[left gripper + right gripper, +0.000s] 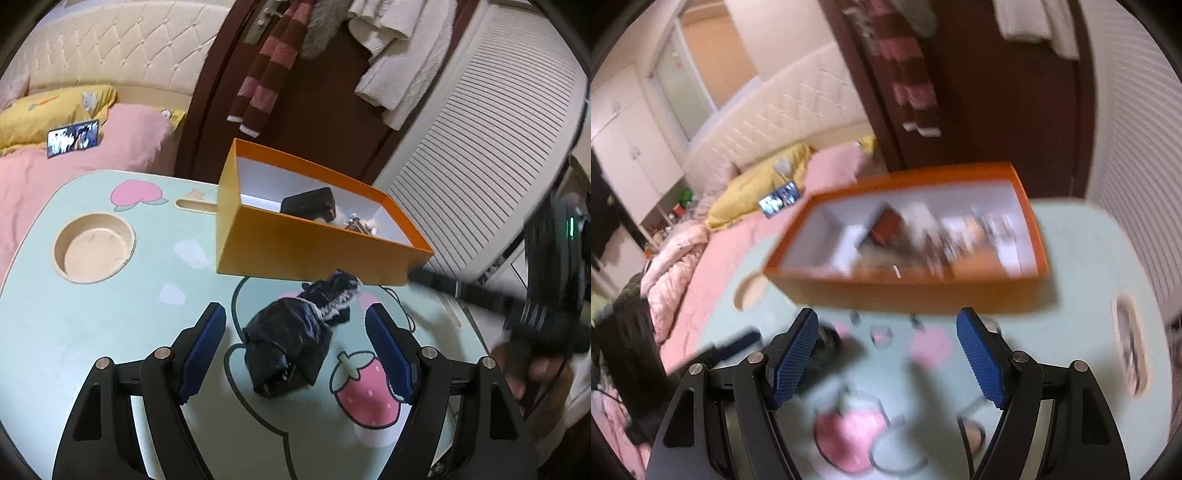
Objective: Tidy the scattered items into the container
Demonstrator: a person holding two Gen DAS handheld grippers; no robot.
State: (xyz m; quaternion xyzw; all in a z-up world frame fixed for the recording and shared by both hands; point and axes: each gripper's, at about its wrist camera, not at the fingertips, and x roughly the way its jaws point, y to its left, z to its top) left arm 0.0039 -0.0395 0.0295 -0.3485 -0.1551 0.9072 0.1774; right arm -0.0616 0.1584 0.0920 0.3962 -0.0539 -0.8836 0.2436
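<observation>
Right now, your left gripper (295, 350) has its blue pads (203, 350) spread wide with nothing pressed, and the black crumpled bundle (291, 343), fabric or a bag with a grey fuzzy trim, lies on the mint table (110, 314) directly between them.

Landmark: the orange box (314, 251).
- Bundle sits just in front of the box's near wall, its fuzzy end close to that wall, possibly touching; the bulkier end points back toward your left gripper.
- Long axis runs roughly from the gripper out to the box, slightly slanted rightward. So the pads flank the bundle across its narrow width, which looks like the right way to pinch it.
- Neither pad touches it yet; a clear gap shows on both sides.
- Box already holds a dark wallet-like case (308, 205) and some small items.

Your right gripper (886, 354) is also spread, empty, held off the table in front of the same box (905, 288); its view is blurred. The bundle lies off by its left pad, mostly hidden.

Judgement: left hand is the nearer and already lined up. Ease lower, close across the middle, then lift over the near wall. Soft material may sag and snag the rim.
</observation>
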